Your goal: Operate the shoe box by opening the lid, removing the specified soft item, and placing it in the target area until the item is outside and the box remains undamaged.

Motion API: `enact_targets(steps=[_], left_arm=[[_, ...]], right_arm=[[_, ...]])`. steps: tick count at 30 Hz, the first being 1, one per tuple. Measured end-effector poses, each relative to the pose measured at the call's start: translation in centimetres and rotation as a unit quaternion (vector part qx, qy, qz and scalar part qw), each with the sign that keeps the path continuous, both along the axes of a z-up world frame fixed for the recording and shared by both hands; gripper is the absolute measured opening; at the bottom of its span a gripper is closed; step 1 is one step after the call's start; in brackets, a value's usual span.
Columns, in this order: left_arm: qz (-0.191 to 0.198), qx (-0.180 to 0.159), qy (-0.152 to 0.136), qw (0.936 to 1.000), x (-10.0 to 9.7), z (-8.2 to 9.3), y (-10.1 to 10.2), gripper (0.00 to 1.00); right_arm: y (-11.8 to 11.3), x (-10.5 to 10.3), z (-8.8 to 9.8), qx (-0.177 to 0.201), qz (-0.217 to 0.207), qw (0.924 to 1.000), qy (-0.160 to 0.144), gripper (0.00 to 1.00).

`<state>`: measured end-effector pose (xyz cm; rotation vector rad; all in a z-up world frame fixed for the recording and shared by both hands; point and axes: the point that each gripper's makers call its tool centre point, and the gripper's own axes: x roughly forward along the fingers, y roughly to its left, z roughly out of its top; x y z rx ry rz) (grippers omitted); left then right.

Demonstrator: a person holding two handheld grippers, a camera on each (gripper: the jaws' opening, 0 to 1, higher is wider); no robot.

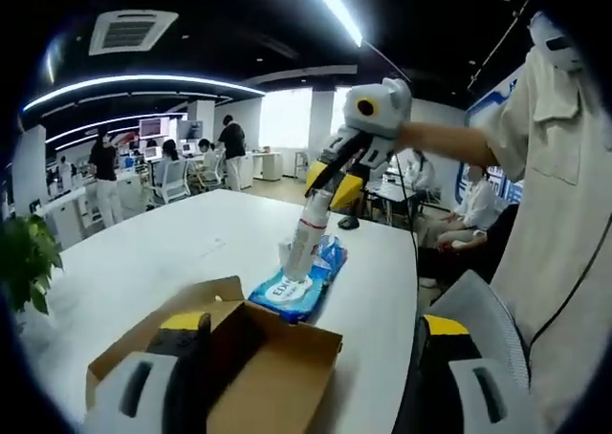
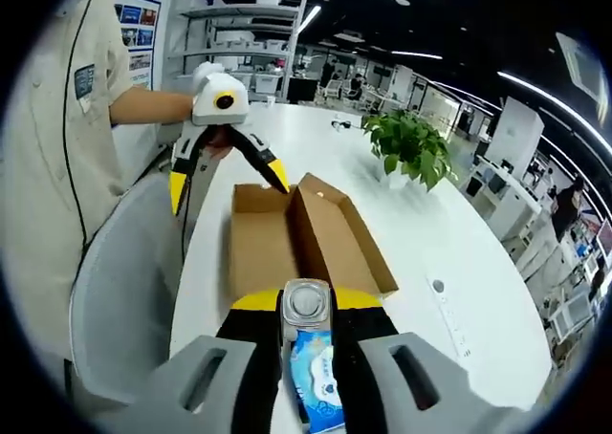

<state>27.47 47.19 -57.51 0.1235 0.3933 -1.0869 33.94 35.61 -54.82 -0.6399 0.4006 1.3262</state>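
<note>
The right gripper [image 1: 304, 267], jaws clamped on the upright tube [image 2: 306, 305], presses the wipes pack [image 1: 304, 283] onto the table [image 1: 172, 243] beyond the open shoe box [image 2: 287, 238], while the left gripper [image 2: 229, 171] hovers wide over that box.

Both views are bright and quite sharp in the middle, lit by long ceiling light strips [image 1: 330, 4] and a strongly overexposed window [image 1: 285, 117]. The white table [image 1: 182, 238] reflects soft glare, with weak shadows. Near the edges, straight lines bend and details blur.
</note>
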Motion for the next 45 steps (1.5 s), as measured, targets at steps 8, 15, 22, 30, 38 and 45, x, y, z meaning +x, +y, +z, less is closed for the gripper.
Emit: enact_targets(steps=[8, 15, 22, 30, 38, 45], left_arm=[[0.046, -0.009, 0.002, 0.9989, 0.7, 0.4, 2.0, 1.00], [0.087, -0.001, -0.016, 0.9961, 0.7, 0.3, 3.9, 1.00], [0.115, 0.002, -0.013, 0.9933, 0.3, -0.5, 5.5, 1.00], [0.145, -0.004, 0.000, 0.9894, -0.7, -1.1, 6.7, 1.00], [0.168, 0.004, 0.009, 0.9858, -0.8, -2.0, 7.7, 1.00], [0.181, 0.011, 0.020, 0.9833, -1.1, -2.7, 8.1, 1.00]], right_arm=[[-1.4, 3.0, -1.7, -0.027, -0.002, 0.9995, -0.014, 0.15], [-2.3, 5.4, -3.5, -0.060, 0.004, 0.9980, -0.018, 0.16], [-2.8, 7.1, -4.7, -0.080, 0.005, 0.9967, -0.017, 0.16], [-3.8, 9.7, -6.6, -0.101, -0.005, 0.9948, -0.014, 0.16], [-4.4, 11.3, -8.6, -0.109, -0.010, 0.9940, -0.002, 0.16], [-4.2, 12.0, -10.3, -0.116, 0.001, 0.9932, 0.009, 0.16]])
